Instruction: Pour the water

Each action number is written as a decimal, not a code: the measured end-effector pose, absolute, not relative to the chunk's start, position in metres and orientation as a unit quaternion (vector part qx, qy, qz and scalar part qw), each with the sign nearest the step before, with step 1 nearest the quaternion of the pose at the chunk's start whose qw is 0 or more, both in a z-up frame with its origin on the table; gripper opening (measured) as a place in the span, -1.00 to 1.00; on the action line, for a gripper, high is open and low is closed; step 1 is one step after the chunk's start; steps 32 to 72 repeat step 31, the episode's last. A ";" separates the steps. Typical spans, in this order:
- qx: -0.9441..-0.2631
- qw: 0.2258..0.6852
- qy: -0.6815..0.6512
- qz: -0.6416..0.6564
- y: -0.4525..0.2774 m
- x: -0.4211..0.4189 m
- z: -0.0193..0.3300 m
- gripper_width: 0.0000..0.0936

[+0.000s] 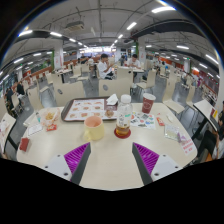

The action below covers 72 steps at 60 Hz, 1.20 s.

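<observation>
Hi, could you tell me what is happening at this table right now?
A person is holding a handheld gripper over a cluttered table, apparently getting ready to pour water. Its fingers are open and hold nothing. Just beyond them stand a pale cup and a clear glass pitcher side by side, with a dark red cup further back to the right. A flat tray lies behind the pale cup. Nothing has been gripped or poured yet, as far as the view shows.

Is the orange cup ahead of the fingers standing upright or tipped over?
Upright: the orange cup stands on its base on the table, rim up, just beyond the open gripper.
</observation>
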<state>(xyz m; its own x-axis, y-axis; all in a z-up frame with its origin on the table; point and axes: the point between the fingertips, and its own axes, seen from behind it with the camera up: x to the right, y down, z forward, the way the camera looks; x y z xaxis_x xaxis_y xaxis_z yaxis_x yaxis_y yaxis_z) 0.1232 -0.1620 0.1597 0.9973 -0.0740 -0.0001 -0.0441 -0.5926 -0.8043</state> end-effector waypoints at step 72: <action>-0.891 0.452 0.024 -0.029 -0.222 0.089 0.198 0.81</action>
